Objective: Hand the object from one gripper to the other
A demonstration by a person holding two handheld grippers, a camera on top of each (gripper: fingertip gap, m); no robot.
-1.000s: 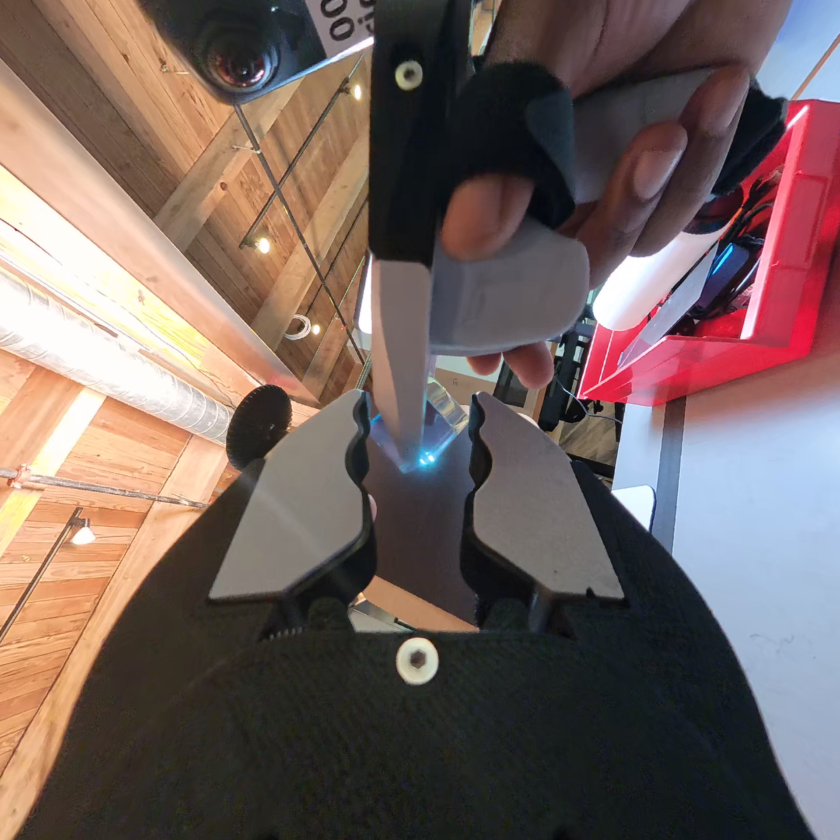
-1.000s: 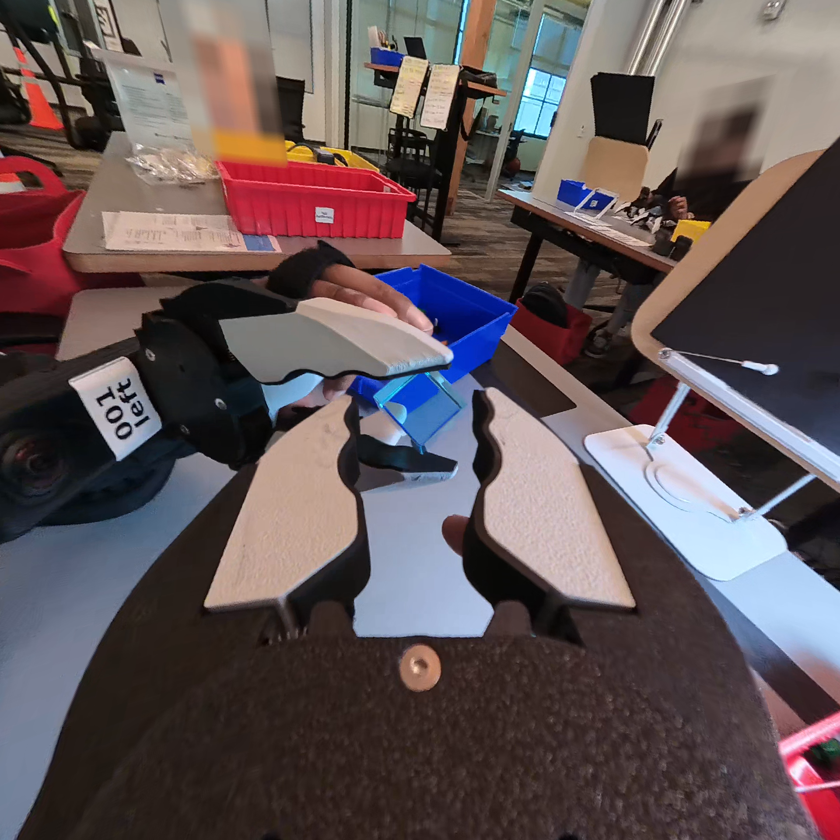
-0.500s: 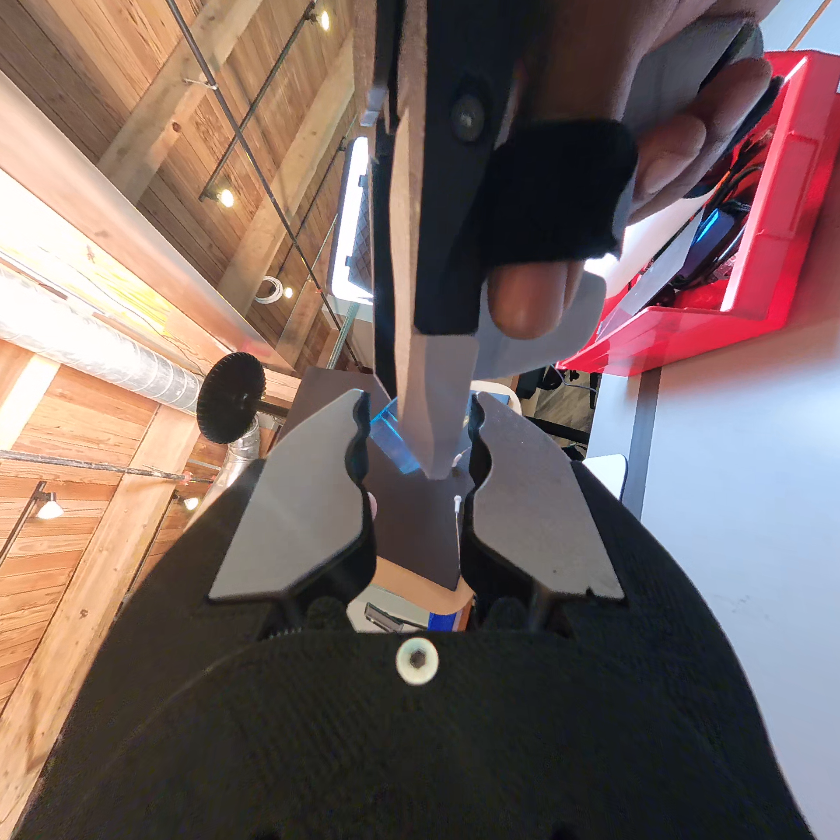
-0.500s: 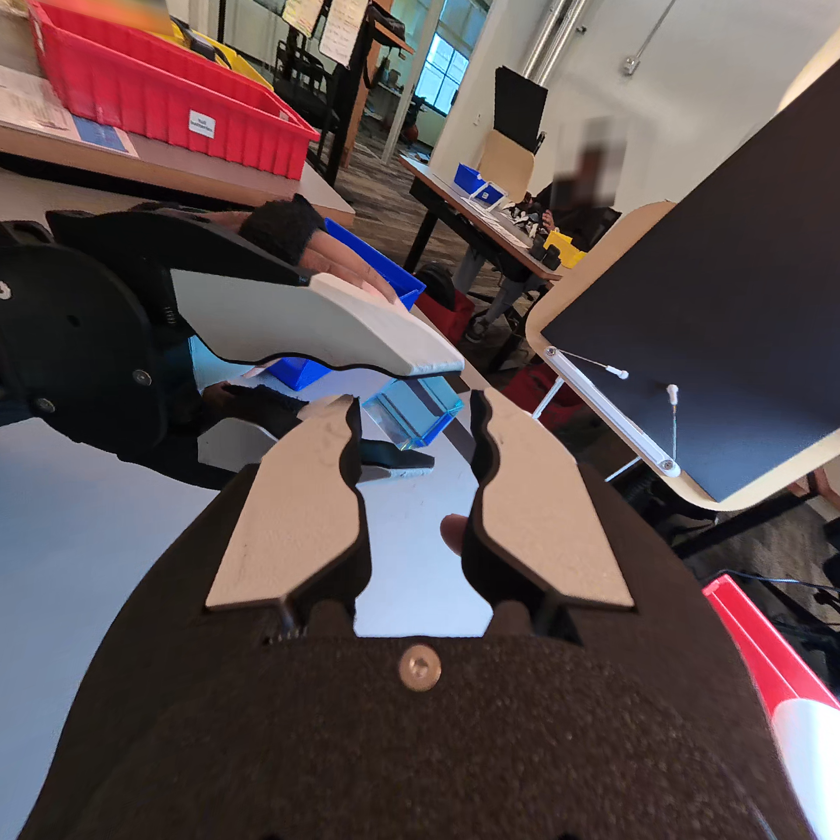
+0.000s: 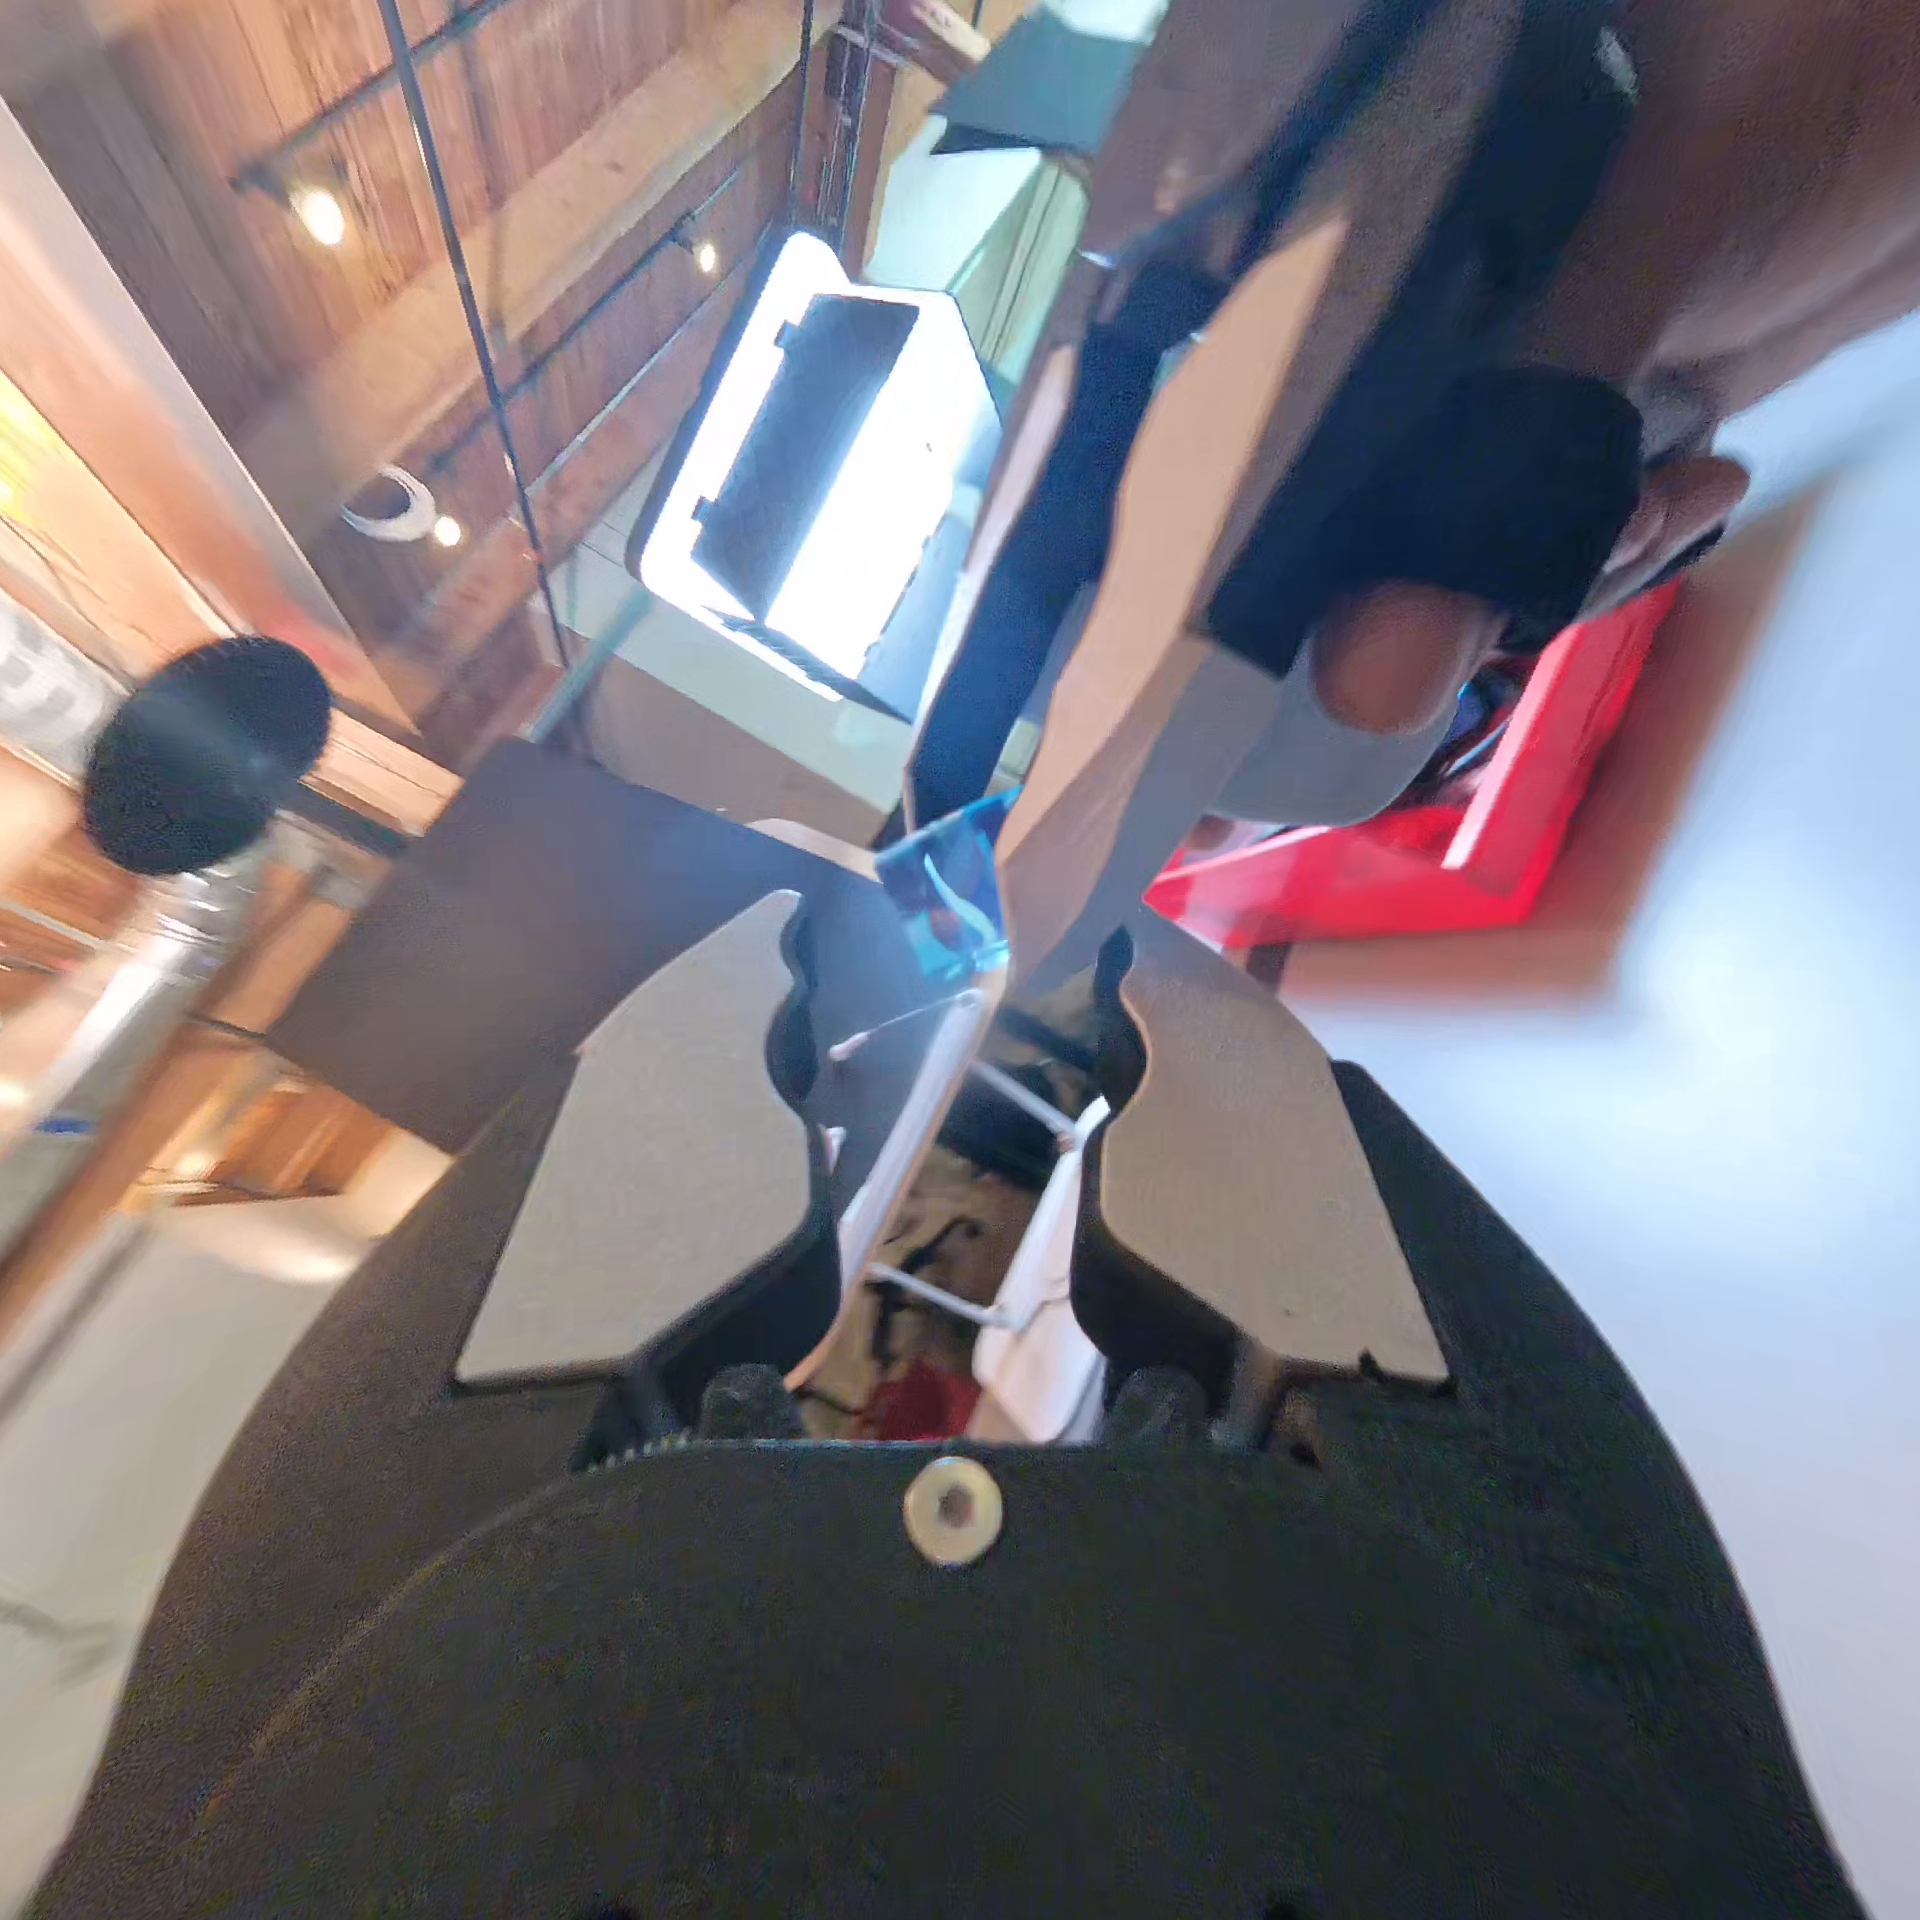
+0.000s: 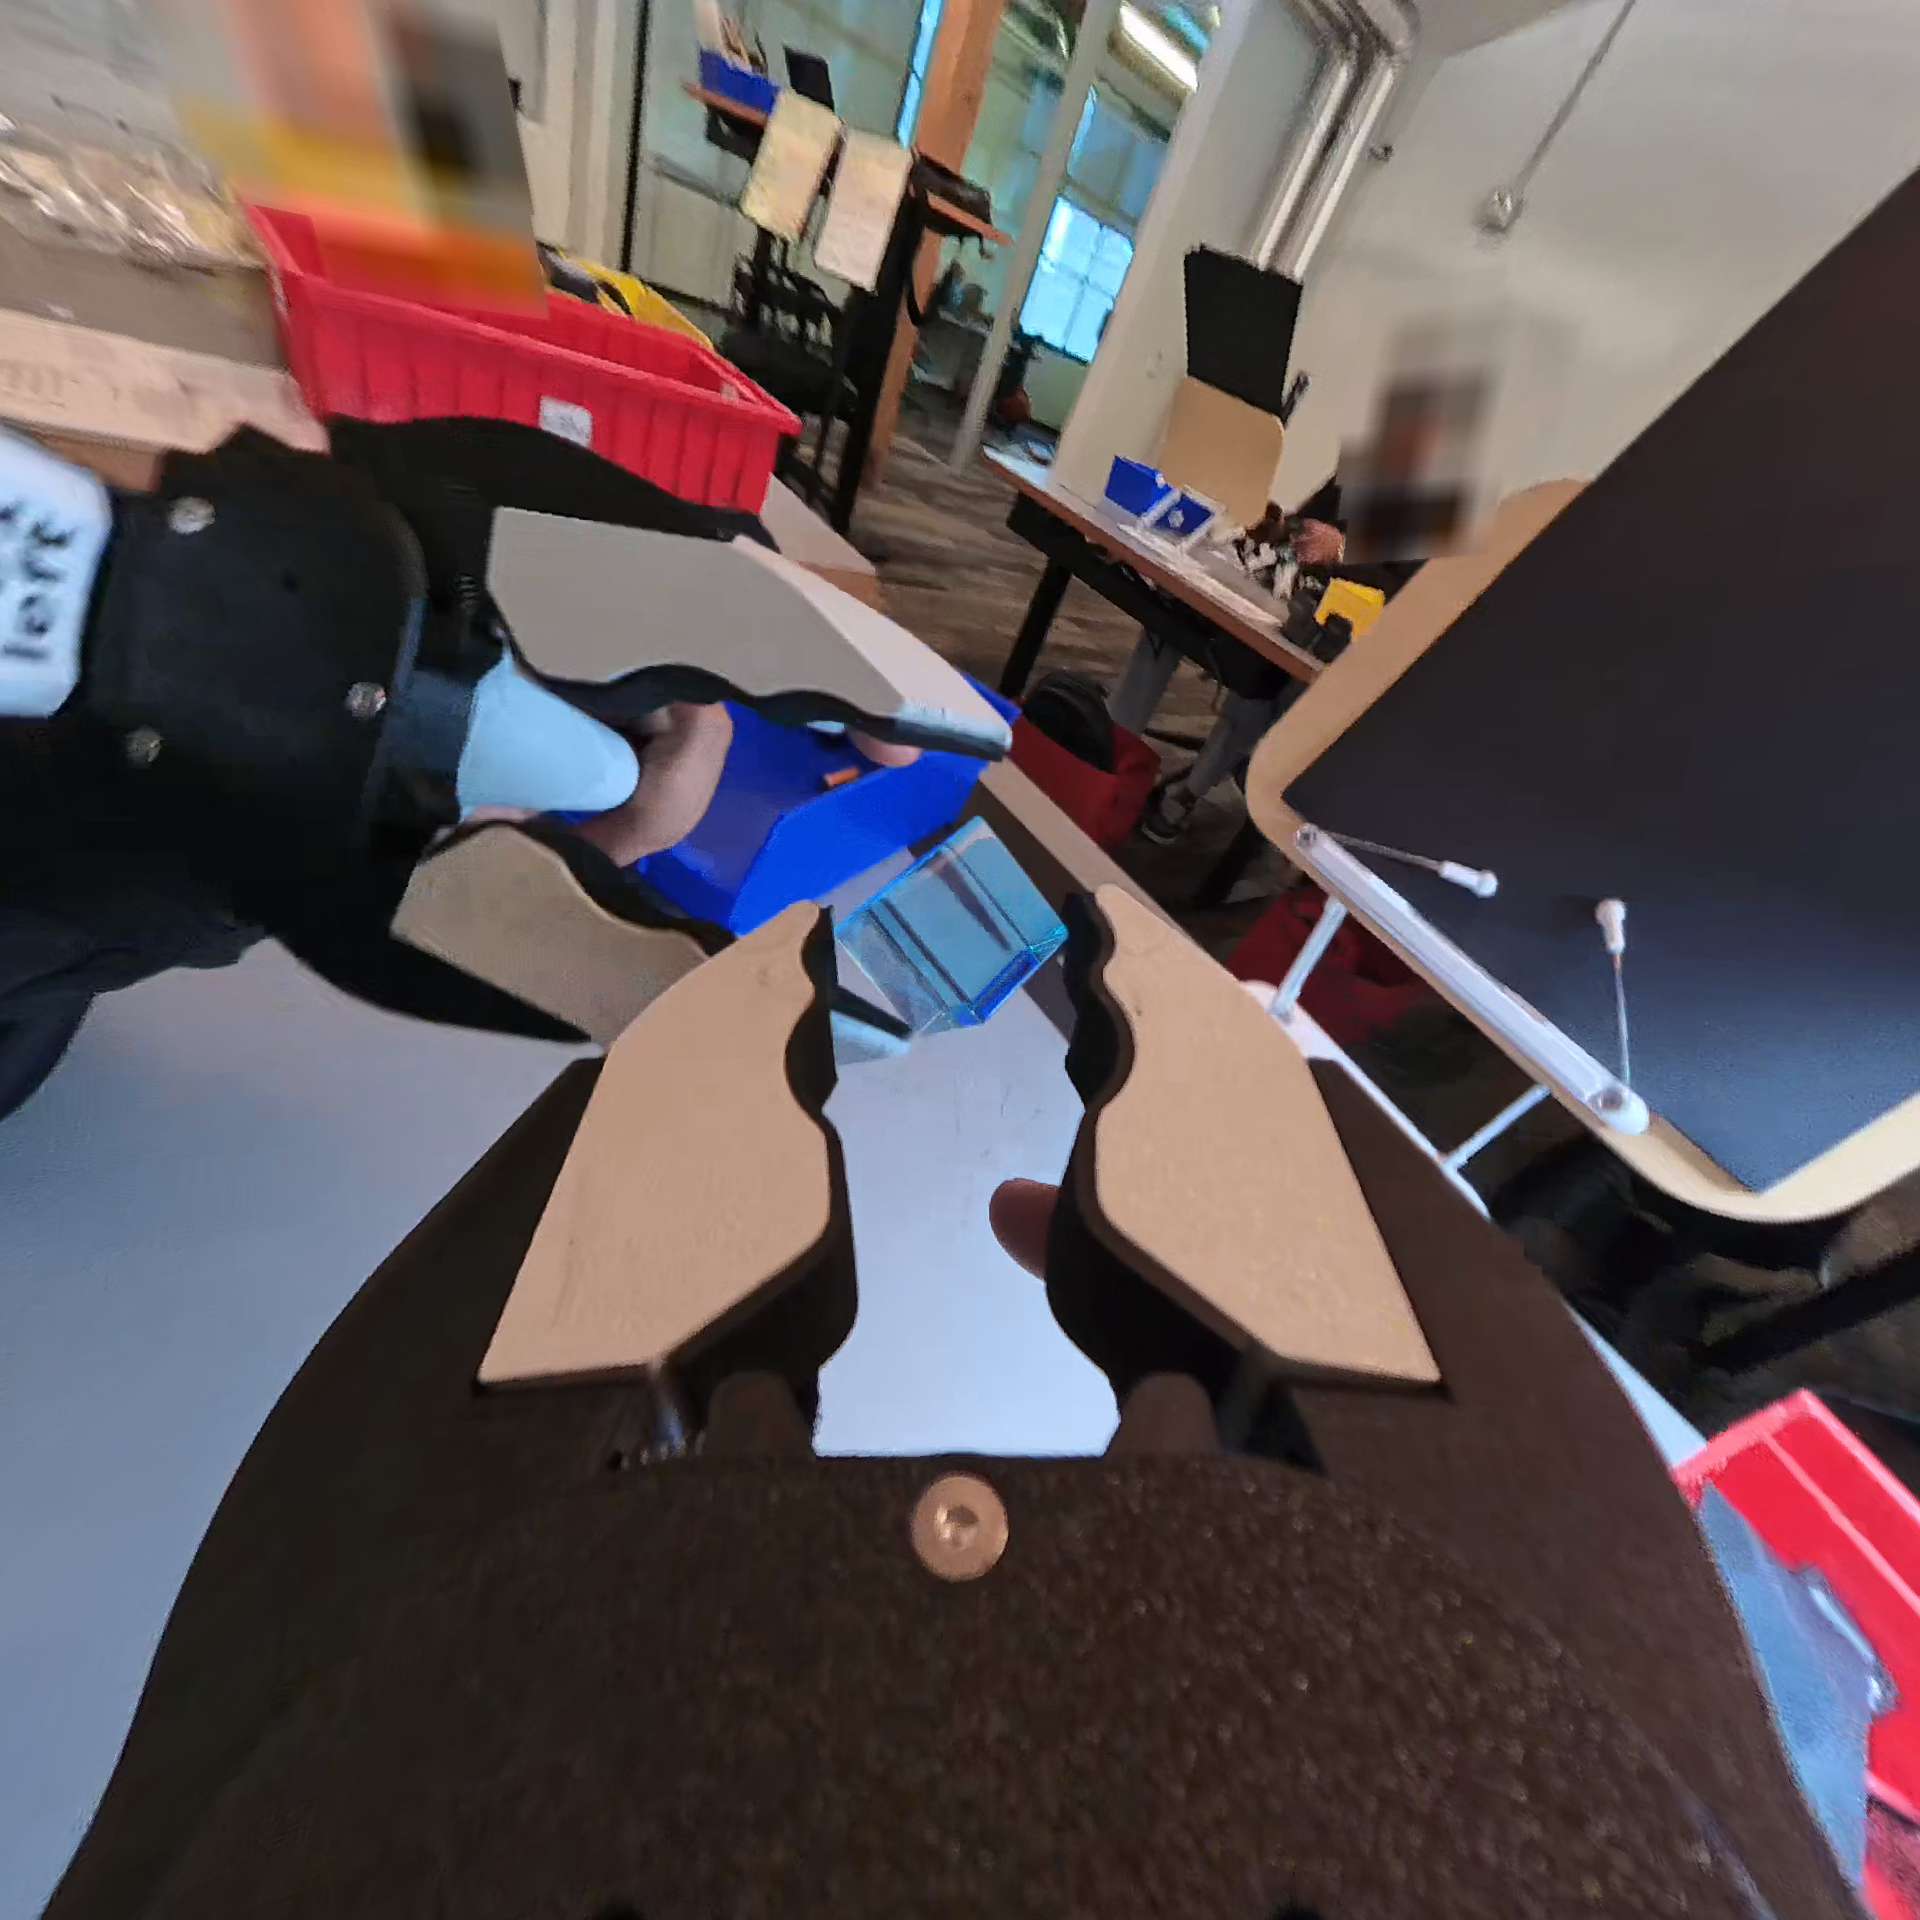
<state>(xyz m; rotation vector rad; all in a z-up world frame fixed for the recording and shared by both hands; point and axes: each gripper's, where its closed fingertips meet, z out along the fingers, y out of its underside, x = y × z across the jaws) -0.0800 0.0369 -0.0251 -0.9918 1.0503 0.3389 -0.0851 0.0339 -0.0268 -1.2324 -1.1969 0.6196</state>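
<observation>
The clear blue glass-like cube (image 6: 951,954) sits between the fingertips of the right gripper (image 6: 948,920), its jaws closed against the cube's sides, holding it tilted in the air above the pale grey bench (image 6: 208,1195). The left gripper (image 6: 831,831), coming in from the left edge of the right wrist view, has its jaws spread apart, one tan finger (image 6: 727,623) above the cube and the other below, neither touching it. Behind it a blue plastic bin (image 6: 831,821) stands on the bench, with a red plastic crate (image 6: 520,384) on a farther table. A black board with a tan rim (image 6: 1662,831) leans at the right.
</observation>
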